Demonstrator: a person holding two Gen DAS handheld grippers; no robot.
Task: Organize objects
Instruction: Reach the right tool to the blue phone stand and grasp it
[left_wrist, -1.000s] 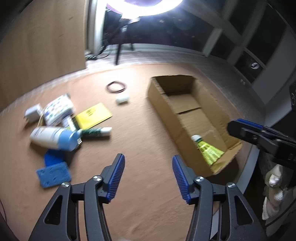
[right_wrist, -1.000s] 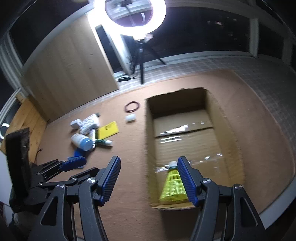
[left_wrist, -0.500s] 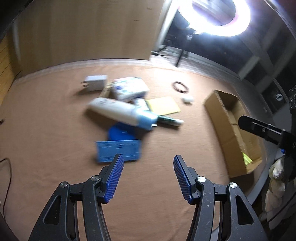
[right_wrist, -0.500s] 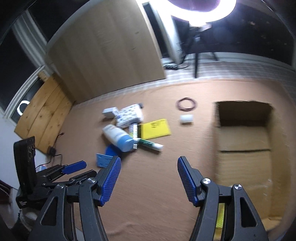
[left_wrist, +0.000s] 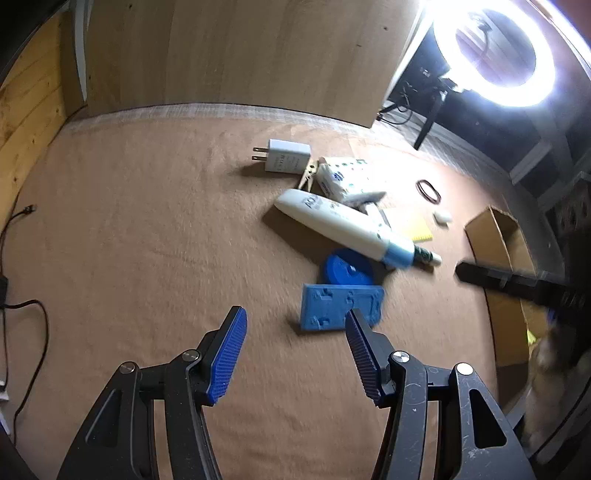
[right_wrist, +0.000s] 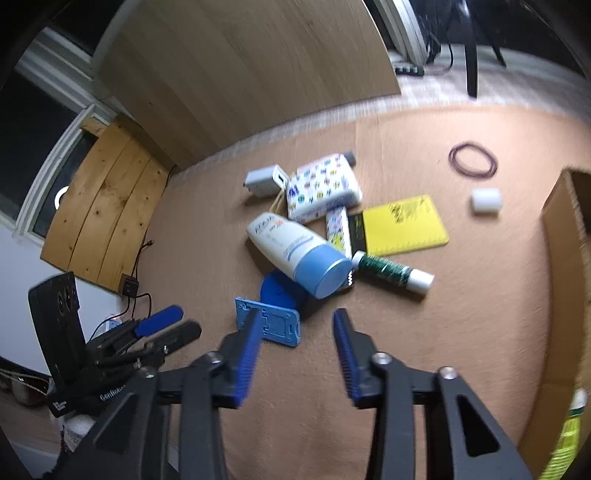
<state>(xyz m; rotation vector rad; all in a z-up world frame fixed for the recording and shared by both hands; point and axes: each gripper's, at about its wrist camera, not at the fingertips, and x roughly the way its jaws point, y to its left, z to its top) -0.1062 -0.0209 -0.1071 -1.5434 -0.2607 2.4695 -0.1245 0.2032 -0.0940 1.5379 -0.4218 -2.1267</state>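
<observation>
A pile lies on the brown mat: a white bottle with a blue cap (left_wrist: 343, 225) (right_wrist: 295, 251), a blue disc (left_wrist: 347, 267) (right_wrist: 280, 291), a blue rectangular plate (left_wrist: 332, 302) (right_wrist: 277, 326), a green glue stick (right_wrist: 391, 273), a yellow notepad (right_wrist: 402, 225), a patterned pouch (right_wrist: 321, 188) and a white charger (left_wrist: 286, 158). My left gripper (left_wrist: 295, 321) hovers open just short of the blue plate, holding nothing. My right gripper (right_wrist: 295, 321) is closing above the same plate, with nothing pressed between its pads. A cardboard box (left_wrist: 506, 251) (right_wrist: 565, 258) stands at the right.
A rubber band (right_wrist: 472, 160) and a small white roll (right_wrist: 487, 200) lie between pile and box. A yellow shuttlecock (right_wrist: 565, 439) shows at the box's near end. A wooden panel (left_wrist: 240, 55) backs the mat. Cables (left_wrist: 22, 317) trail at the left edge.
Both views swung from the cardboard box leftward to the pile and came lower over it. The right gripper's jaws have narrowed; the left jaws kept their width.
</observation>
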